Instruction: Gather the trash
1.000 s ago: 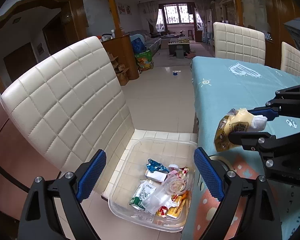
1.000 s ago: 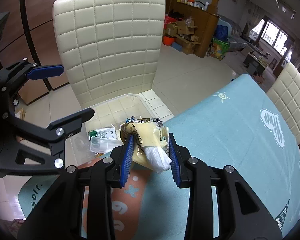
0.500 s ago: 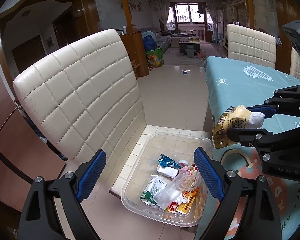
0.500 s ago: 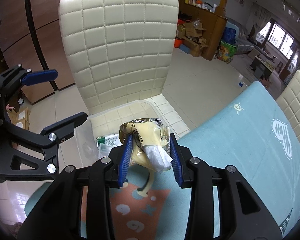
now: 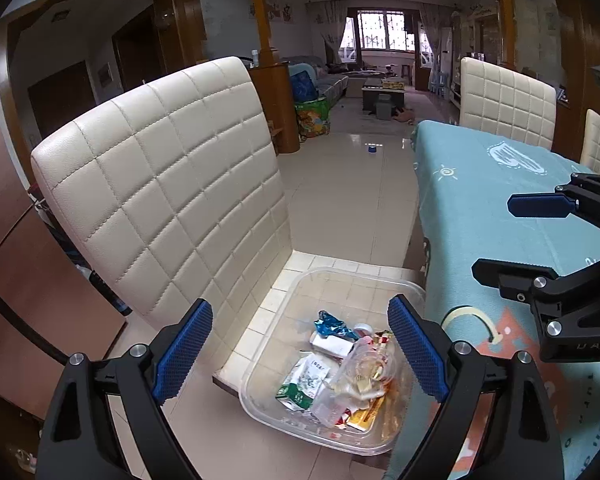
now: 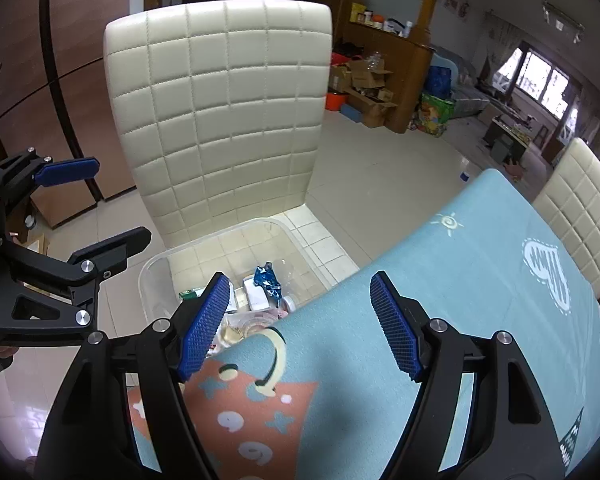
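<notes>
A clear plastic bin (image 5: 360,276) (image 6: 152,268) stands on the seat of a cream quilted chair (image 5: 160,184) (image 6: 220,100). Inside lie a blue wrapper (image 5: 332,326) (image 6: 267,278), a white box (image 5: 332,345), a green-white carton (image 5: 304,380), a clear cup (image 5: 368,372) and yellow and red wrappers. My left gripper (image 5: 300,354) (image 6: 92,208) hangs open above the bin, empty. My right gripper (image 6: 300,322) (image 5: 520,240) is over the table's corner beside the bin; its jaws are opening and nothing is between them.
The table (image 5: 480,208) (image 6: 460,280) wears a teal cloth with an orange patch at the near corner. More cream chairs (image 5: 508,100) (image 6: 580,208) stand at its far side. Tiled floor runs past a wooden counter (image 6: 396,80) with boxes.
The right gripper's jaws have spread wide, and the yellow packet with white tissue they held is gone from between them. The left gripper stays open over the bin.
</notes>
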Demonstrator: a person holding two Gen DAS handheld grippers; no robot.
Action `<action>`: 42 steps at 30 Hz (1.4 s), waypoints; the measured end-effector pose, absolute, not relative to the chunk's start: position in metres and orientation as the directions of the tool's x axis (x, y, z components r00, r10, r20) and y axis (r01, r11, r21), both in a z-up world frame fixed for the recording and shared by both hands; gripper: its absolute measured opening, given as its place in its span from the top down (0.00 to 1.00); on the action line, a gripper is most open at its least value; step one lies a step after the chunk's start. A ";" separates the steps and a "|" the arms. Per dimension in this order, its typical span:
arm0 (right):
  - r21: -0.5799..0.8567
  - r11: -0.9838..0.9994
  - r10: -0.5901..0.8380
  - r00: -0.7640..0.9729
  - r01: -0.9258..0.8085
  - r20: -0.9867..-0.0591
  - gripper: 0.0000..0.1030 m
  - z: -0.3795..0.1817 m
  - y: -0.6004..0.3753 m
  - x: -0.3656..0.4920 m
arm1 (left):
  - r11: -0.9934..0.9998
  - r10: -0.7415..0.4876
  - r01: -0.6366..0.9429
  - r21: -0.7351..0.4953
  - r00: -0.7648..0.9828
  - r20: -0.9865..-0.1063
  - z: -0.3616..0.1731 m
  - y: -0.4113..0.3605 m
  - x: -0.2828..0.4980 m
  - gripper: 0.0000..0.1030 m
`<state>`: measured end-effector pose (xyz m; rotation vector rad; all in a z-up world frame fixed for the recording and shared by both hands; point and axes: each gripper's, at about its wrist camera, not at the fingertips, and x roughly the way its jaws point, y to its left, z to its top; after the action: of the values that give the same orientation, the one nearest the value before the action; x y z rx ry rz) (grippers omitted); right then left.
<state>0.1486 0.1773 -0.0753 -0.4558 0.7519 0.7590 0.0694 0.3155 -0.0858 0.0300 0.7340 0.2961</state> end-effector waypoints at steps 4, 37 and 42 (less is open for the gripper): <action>-0.099 0.678 0.447 0.516 -0.728 -0.731 0.15 -0.073 0.162 0.143 | 0.961 0.262 -0.257 0.103 0.723 -0.639 -0.082 0.306 0.067 0.15; -0.070 0.983 0.111 0.852 -0.171 -0.511 0.04 0.024 -0.053 0.050 | 0.984 0.151 -0.176 -0.016 0.881 -0.448 0.009 0.142 0.024 0.15; -0.043 0.990 0.097 0.865 -0.135 -0.492 0.04 0.029 -0.072 0.043 | 0.989 0.126 -0.146 -0.013 0.892 -0.435 0.017 0.124 0.021 0.15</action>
<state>0.0429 -0.0724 0.0292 -0.0768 0.5110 0.1214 0.0210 0.1242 0.0174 -0.0454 0.4479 0.1408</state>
